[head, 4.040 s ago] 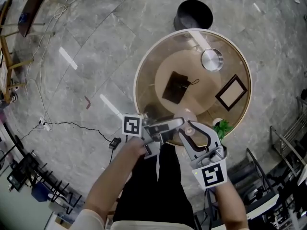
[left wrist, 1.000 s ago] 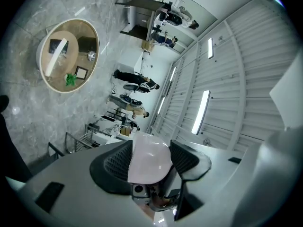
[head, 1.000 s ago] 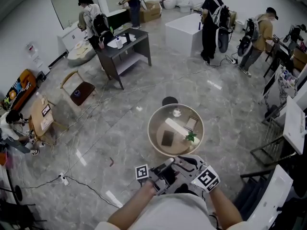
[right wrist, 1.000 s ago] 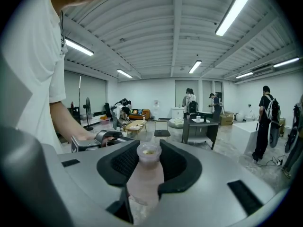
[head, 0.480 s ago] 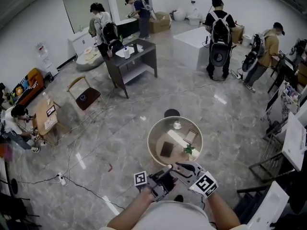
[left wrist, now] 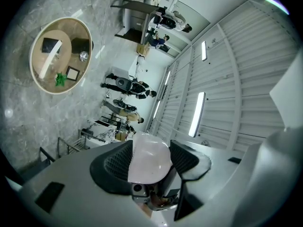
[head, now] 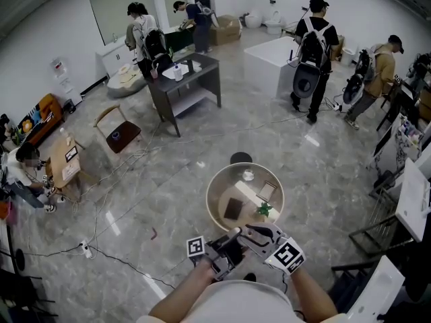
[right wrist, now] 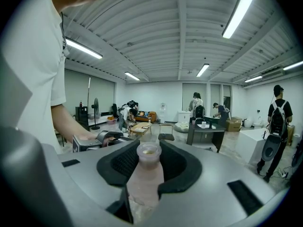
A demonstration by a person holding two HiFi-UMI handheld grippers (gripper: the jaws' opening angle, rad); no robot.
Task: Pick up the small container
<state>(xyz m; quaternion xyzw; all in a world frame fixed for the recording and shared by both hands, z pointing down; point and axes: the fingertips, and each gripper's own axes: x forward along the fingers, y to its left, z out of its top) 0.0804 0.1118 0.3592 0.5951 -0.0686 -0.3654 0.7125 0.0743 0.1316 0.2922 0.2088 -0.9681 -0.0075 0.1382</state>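
Observation:
A small pale pink bottle (right wrist: 146,183) with an open neck stands between the black pads of my right gripper (right wrist: 149,167), which is shut on it. Its body fills the gap and its lower end is hidden. My left gripper (left wrist: 147,167) is shut on a white domed cap (left wrist: 150,152). In the head view both grippers are held close together at the bottom centre, the left gripper (head: 229,244) tip to tip with the right gripper (head: 254,235). The bottle and cap are too small to make out there. The left gripper (right wrist: 102,138), with a hand on it, shows in the right gripper view.
A round glass-topped table (head: 210,204) stands just beyond the grippers, bearing a black pouch (head: 233,209), a green plant (head: 264,209), a picture frame (head: 268,192) and a small metal bowl (head: 248,175). A black bin (head: 240,159) sits behind it. Several people, desks and floor cables lie farther off.
Four seconds ago the view hung close over the table; now it takes in the whole room. Over the last second both grippers rose slightly, still gripping, and a person with a backpack shifted.

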